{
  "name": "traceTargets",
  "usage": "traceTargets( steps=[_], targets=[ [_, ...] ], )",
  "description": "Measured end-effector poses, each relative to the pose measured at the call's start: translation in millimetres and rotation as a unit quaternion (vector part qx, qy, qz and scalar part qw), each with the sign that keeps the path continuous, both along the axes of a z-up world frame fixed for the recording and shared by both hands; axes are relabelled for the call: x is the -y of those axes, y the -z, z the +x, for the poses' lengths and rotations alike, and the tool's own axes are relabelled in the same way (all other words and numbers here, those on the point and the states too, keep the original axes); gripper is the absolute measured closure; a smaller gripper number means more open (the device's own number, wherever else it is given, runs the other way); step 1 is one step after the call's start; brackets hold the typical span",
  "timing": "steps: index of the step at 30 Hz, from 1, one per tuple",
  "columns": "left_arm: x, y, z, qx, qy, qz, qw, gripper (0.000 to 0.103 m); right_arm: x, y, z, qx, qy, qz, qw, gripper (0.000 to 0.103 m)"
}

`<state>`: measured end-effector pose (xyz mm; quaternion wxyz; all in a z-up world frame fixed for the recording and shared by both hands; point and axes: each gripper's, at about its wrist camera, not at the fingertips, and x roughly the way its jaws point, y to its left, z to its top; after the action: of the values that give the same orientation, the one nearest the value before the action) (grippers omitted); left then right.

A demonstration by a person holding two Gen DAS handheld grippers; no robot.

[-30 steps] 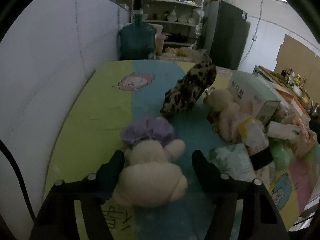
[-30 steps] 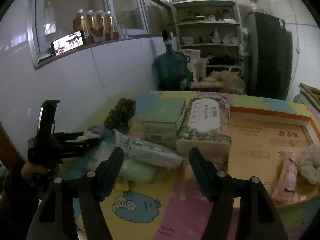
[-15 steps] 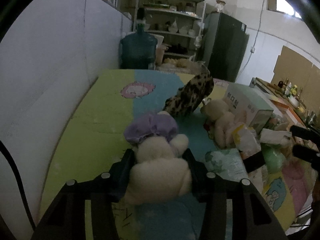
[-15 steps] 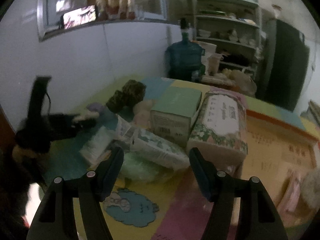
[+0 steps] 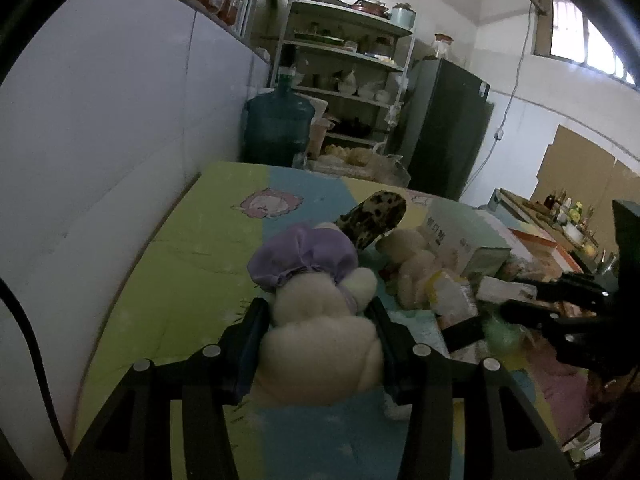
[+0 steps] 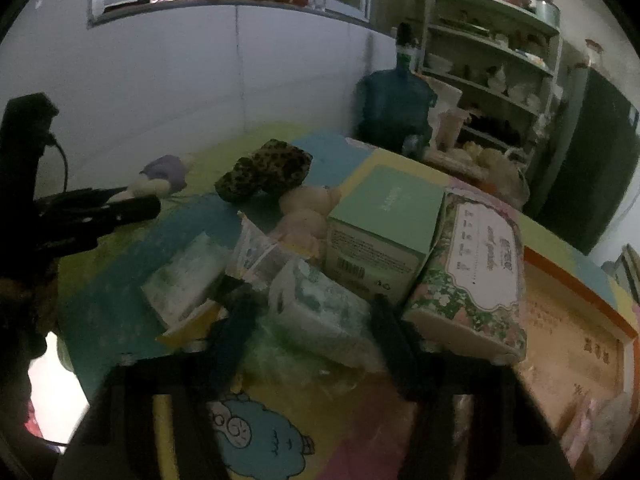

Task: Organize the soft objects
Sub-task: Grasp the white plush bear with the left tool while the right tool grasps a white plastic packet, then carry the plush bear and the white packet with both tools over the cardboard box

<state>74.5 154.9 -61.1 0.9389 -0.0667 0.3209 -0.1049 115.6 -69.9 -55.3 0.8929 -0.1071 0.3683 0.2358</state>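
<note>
My left gripper (image 5: 318, 316) is shut on a cream plush toy (image 5: 320, 344) with a purple cap (image 5: 304, 258), held a little above the colourful mat (image 5: 172, 280). The right wrist view shows the same left gripper (image 6: 132, 200) and the plush (image 6: 160, 178) at the left. My right gripper (image 6: 310, 320) reaches down into the pile, its jaws closing around a white-and-green soft pack (image 6: 320, 308). A gap still shows at the left finger. Under the pack lies a green puff (image 6: 276, 356). From the left wrist, the right gripper (image 5: 532, 300) appears at the right.
A leopard-print slipper (image 6: 264, 170), a second cream plush (image 6: 308, 208), a green box (image 6: 384, 220) and a floral tissue pack (image 6: 476, 264) crowd the middle. An orange-rimmed cardboard box (image 6: 576, 320) lies right. A water jug (image 5: 276, 128) and shelves stand behind. A white wall runs along the left.
The left jaws closed on the plush and raised it slightly. The right gripper rolled and dropped toward the pile, and its jaws narrowed around the soft pack.
</note>
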Motion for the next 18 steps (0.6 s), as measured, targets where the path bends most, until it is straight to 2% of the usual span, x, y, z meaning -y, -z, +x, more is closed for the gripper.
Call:
traceTargets(
  steps=[8,18],
  targets=[
    [11.1,-1.5,-3.5,0.009,0.005,-0.003,0.9999,0.053,9.9,-7.9,-6.8,0.003,0.019,0.043,0.999,0.074],
    [30.9,-19.6,-7.8,0.029,0.024,-0.006,0.9993,0.053,35.1,-35.9,-22.9,0.031,0.039,0.120,0.992,0.075]
  ],
)
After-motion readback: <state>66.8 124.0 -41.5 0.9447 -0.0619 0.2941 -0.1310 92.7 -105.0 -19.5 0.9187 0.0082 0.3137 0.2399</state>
